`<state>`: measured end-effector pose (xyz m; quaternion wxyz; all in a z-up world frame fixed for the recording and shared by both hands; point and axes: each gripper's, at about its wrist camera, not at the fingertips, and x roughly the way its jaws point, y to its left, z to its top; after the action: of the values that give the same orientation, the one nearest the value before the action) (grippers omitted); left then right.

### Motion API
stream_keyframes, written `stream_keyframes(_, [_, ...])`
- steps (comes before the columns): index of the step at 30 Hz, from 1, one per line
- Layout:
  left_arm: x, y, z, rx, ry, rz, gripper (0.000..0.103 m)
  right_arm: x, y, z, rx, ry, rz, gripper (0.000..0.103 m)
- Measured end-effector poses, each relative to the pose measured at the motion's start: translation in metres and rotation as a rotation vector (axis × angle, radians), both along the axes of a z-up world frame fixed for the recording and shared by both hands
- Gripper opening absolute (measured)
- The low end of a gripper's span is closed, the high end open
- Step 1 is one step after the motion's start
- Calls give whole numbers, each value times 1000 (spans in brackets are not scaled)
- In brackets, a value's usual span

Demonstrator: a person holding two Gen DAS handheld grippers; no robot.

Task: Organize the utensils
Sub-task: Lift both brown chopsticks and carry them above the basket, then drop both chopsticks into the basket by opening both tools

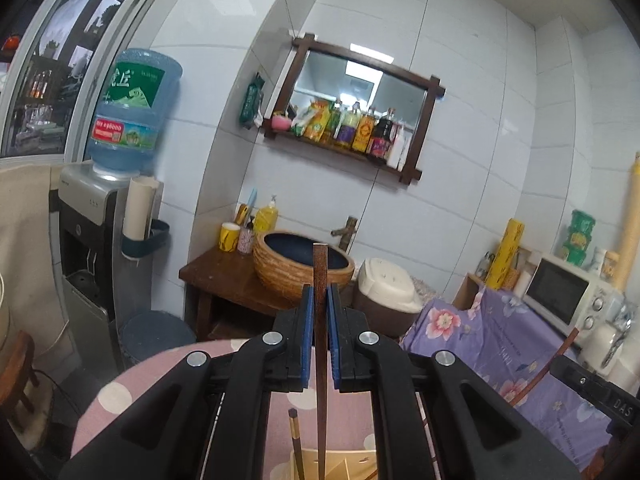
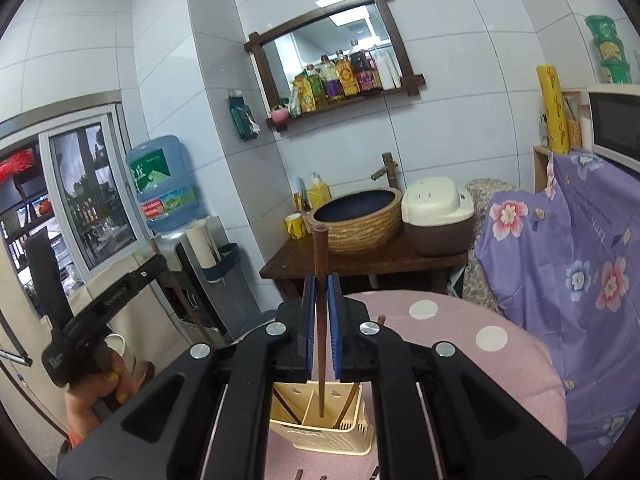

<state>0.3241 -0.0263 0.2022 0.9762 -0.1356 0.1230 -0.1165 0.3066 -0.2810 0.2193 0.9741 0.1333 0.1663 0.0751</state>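
Note:
My left gripper [image 1: 319,300] is shut on a dark wooden chopstick [image 1: 320,272], held upright, its lower end over the cream utensil holder [image 1: 340,464]. A gold-banded chopstick [image 1: 296,440] stands in that holder. My right gripper [image 2: 319,292] is shut on another dark wooden chopstick [image 2: 320,256], upright, its tip down inside the cream utensil holder [image 2: 320,420], which holds several other chopsticks. The left gripper's body [image 2: 100,312] shows at left in the right wrist view. The right gripper's body [image 1: 600,392] shows at right in the left wrist view.
The holder stands on a round pink dotted table [image 2: 480,344]. Behind are a wooden stand with a basin [image 2: 356,216], a rice cooker [image 2: 436,212], a water dispenser [image 1: 100,220] and a purple floral cloth [image 2: 580,260] under a microwave [image 1: 568,292].

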Motion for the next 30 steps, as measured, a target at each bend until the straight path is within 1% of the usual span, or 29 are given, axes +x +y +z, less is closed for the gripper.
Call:
stream_keyframes(2, [5, -5, -19, -5, 30, -10, 8, 8, 6, -19, -16, 22, -11, 7])
stream_keyframes(5, [7, -12, -47, 17, 66, -9, 8, 17, 10, -47, -24, 66, -11, 7])
stream_keyframes(8, [9, -15, -68, 31, 102, -23, 8, 23, 13, -71, -25, 105, -10, 7])
stream_keyframes(10, [9, -15, -80, 32, 128, -29, 8, 24, 13, -81, -21, 119, -10, 7])
stream_keyframes(15, [13, -13, -98, 35, 179, -38, 8, 29, 12, -96, -8, 147, -11, 7])
stream_keyframes(17, [15, -13, -103, 36, 195, -45, 8, 29, 12, -99, -11, 144, -16, 7])
stream_keyframes(20, [14, -15, -106, 47, 200, -52, 8, 27, 13, -101, -22, 138, -19, 7])
stream_keyframes(24, [7, -16, -108, 54, 198, -68, 10, 27, 10, -104, 1, 139, -28, 8])
stream_keyframes(25, [5, -16, -109, 59, 200, -72, 12, 27, 9, -105, 4, 141, -30, 10])
stream_keyframes(26, [2, -17, -110, 65, 200, -75, 21, 27, 10, -105, 2, 144, -33, 12])
stream_keyframes(27, [0, -17, -110, 72, 199, -77, 35, 26, 11, -106, -2, 143, -33, 21])
stream_keyframes(28, [-4, -16, -111, 80, 192, -72, 42, 24, 11, -107, -6, 138, -35, 30])
stream_keyframes(29, [-8, -16, -111, 87, 186, -66, 49, 22, 11, -108, -14, 131, -43, 35])
stream_keyframes(30, [-12, -15, -112, 95, 178, -63, 51, 19, 13, -108, -29, 119, -53, 41])
